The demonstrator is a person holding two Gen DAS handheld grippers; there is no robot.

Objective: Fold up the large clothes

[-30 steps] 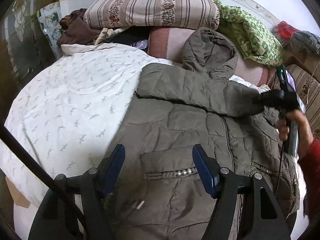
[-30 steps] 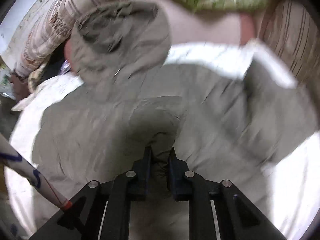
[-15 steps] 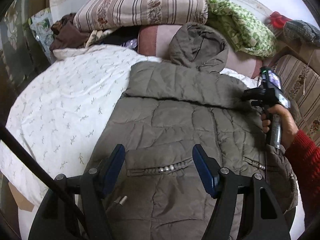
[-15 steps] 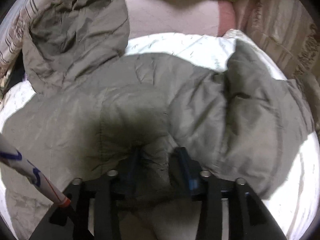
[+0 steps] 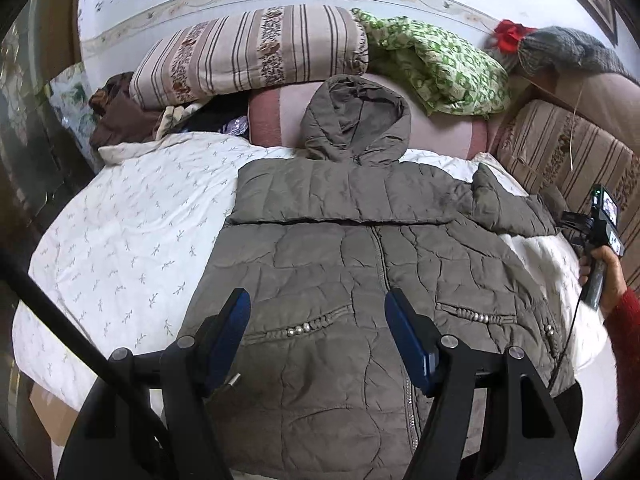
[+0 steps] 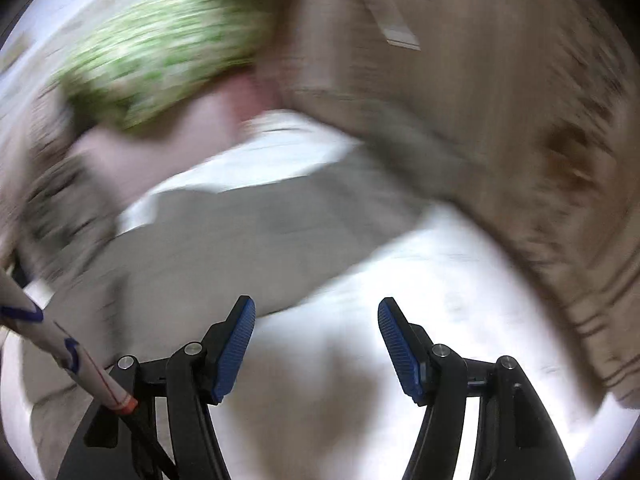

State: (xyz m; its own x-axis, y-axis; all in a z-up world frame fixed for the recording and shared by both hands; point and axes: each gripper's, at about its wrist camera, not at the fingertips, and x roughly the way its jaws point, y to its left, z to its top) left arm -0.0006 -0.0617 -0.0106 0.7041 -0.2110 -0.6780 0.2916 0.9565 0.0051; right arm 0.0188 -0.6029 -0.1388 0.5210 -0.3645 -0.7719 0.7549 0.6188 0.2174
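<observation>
Jacket (image 5: 360,264) flat on bed sheet (image 5: 132,232), pillows (image 5: 252,52) behind.

Olive hooded puffer jacket (image 5: 360,280) flat, front up, 1 sleeve folded across chest.

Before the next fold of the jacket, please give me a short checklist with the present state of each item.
1. Left gripper open, above the jacket: ok.
2. Right gripper open, holding nothing: ok.
3. One sleeve folded across the chest: ok.
4. Other sleeve folded in: not ok, it lies bunched toward the side.
5. Hood flat: not ok, it lies up on the pink pillow.
6. Right wrist view sharp enough to aim: not ok, blurred.
</observation>
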